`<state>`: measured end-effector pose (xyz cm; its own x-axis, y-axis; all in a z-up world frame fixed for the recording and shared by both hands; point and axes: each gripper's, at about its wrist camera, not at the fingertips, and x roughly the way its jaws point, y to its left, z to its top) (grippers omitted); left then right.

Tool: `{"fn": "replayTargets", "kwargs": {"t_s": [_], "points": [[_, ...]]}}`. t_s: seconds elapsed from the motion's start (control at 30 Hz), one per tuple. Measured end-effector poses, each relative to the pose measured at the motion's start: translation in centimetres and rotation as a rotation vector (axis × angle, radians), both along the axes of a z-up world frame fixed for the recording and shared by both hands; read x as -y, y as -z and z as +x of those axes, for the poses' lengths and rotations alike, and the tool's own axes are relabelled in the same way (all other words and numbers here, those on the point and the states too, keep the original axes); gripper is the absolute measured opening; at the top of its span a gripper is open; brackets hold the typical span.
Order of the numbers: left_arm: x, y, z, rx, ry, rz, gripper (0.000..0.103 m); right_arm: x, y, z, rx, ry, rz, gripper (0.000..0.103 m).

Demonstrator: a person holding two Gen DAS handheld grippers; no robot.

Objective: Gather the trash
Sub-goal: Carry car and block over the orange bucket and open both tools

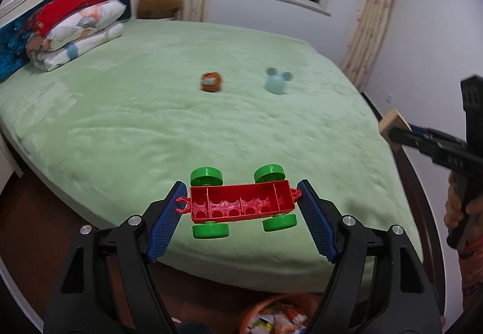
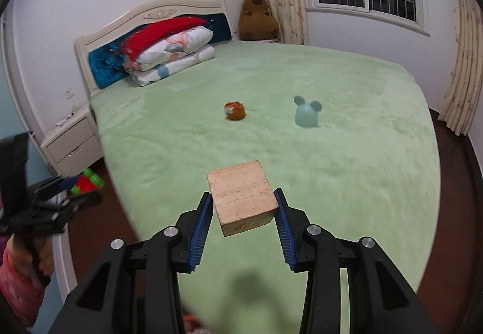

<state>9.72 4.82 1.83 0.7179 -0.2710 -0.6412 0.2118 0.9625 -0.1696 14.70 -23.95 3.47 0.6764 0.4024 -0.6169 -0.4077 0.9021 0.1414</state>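
red studded toy chassis (image 1: 241,202), square wooden block (image 2: 243,196)

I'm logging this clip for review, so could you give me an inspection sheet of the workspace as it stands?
Surface: green bedspread, rumpled.
Job's things: red toy chassis with green wheels; wooden block; both held.
Clutter: orange plush, blue mouse toy on the bed; orange bin on the floor below.
Grippers: left gripper shut on the chassis; right gripper shut on the block.
Cables: nothing seen.
Surroundings: folded bedding, brown plush, nightstand.
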Motion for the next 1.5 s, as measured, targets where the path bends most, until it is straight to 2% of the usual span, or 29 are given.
{"fn": "replayTargets", "kwargs": {"t_s": [0.23,0.43,0.67,0.83,0.9,1.1,1.2,1.3,1.5], "points": [[2.7,1.0,-5.4,-0.03,0.088,0.008,0.073,1.6,1.6,-8.9,-0.029,-0.042,-0.001,0.041],[5.2,5.6,-9.1,-0.153,0.17,0.059,0.073,0.8,6.5,-14.4,-0.137,-0.092,-0.015,0.041],[6.7,14.9,-11.0,-0.38,0.176,0.065,0.073,-0.2,14.8,-16.2,-0.321,-0.065,-0.037,0.041],[7.5,20.2,-11.4,-0.498,0.149,0.093,0.073,-0.5,20.0,-16.2,-0.44,-0.032,-0.059,0.04],[7.8,21.5,-11.6,-0.533,0.155,0.085,0.073,-0.8,21.6,-16.3,-0.476,-0.026,-0.074,0.04],[9.5,24.5,-12.1,-0.594,0.152,0.133,0.073,-2.0,25.1,-15.8,-0.587,-0.048,-0.091,0.039],[9.6,24.9,-12.0,-0.608,0.14,0.146,0.074,-2.4,24.8,-15.7,-0.57,-0.036,-0.114,0.074],[9.2,24.9,-11.7,-0.607,0.116,0.157,0.08,-2.1,24.2,-15.5,-0.549,-0.019,-0.106,0.075],[8.8,24.8,-11.3,-0.602,0.098,0.149,0.08,-0.9,23.8,-15.8,-0.542,0.005,-0.077,0.077]]}}
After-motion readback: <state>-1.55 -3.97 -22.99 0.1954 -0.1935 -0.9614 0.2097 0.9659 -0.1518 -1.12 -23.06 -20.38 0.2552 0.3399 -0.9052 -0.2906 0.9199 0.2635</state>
